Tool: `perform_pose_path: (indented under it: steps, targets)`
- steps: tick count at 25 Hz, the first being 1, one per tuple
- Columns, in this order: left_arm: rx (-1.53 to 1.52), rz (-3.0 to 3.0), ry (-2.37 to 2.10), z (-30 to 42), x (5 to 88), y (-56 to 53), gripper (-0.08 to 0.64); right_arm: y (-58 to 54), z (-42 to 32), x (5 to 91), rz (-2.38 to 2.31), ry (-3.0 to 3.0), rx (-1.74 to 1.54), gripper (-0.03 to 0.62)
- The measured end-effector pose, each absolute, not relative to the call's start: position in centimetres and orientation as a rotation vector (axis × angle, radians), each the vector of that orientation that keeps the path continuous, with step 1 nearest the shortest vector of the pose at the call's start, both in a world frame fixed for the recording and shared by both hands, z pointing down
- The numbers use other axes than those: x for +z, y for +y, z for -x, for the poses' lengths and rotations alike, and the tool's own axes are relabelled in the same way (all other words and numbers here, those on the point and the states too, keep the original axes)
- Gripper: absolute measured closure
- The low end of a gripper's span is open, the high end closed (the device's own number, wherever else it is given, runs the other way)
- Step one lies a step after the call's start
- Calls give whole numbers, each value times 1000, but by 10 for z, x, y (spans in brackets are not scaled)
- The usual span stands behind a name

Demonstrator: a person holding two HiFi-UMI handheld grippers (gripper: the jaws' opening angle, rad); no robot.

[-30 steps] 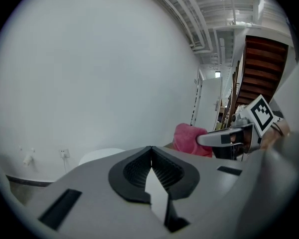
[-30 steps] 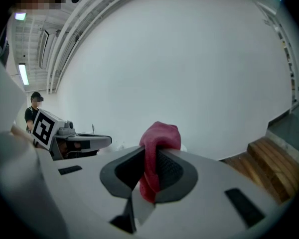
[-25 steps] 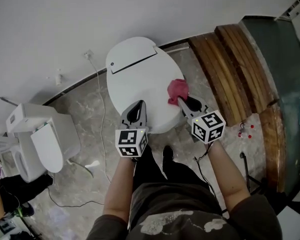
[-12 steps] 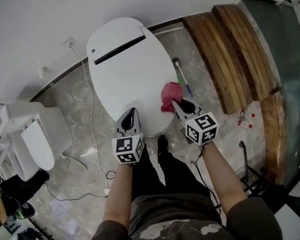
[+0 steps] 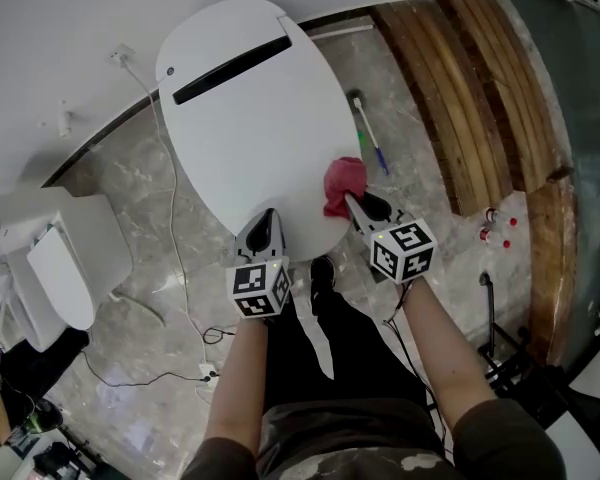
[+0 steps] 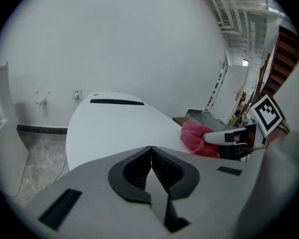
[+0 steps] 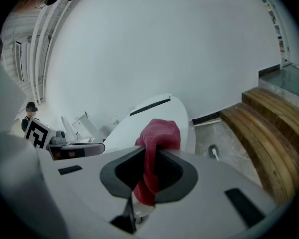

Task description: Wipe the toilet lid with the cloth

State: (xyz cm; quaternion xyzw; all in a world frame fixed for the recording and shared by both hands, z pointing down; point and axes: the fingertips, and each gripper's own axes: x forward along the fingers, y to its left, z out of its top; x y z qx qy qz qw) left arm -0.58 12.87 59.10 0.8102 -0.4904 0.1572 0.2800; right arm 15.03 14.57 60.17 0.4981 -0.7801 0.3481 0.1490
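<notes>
- We see soft, even brightness; the white wall (image 5: 80, 28) and toilet lid (image 5: 250, 118) look pale, with no harsh glare.
- Shadows are faint and soft-edged.
- Both gripper views bulge fisheye-style, with black corners.

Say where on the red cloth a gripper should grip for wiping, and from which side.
Pinch a gathered fold, as the right gripper does, coming from the near edge of the toilet lid. The cloth is soft and bunched, so a fold should hold and leave a wad beyond the tips to press down.
</notes>
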Motion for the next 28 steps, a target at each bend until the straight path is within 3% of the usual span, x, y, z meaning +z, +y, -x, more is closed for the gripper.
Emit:
perform_pose_path:
  steps: [15,28]
  targets:
    - [514,-2086,-1226,-2,654,147,552,145,-152,661,-1449,-2117,1073,549]
    - [408,-2150,-1367,57,566,67,552,78,-115,572,-1355,-2255,901,549]
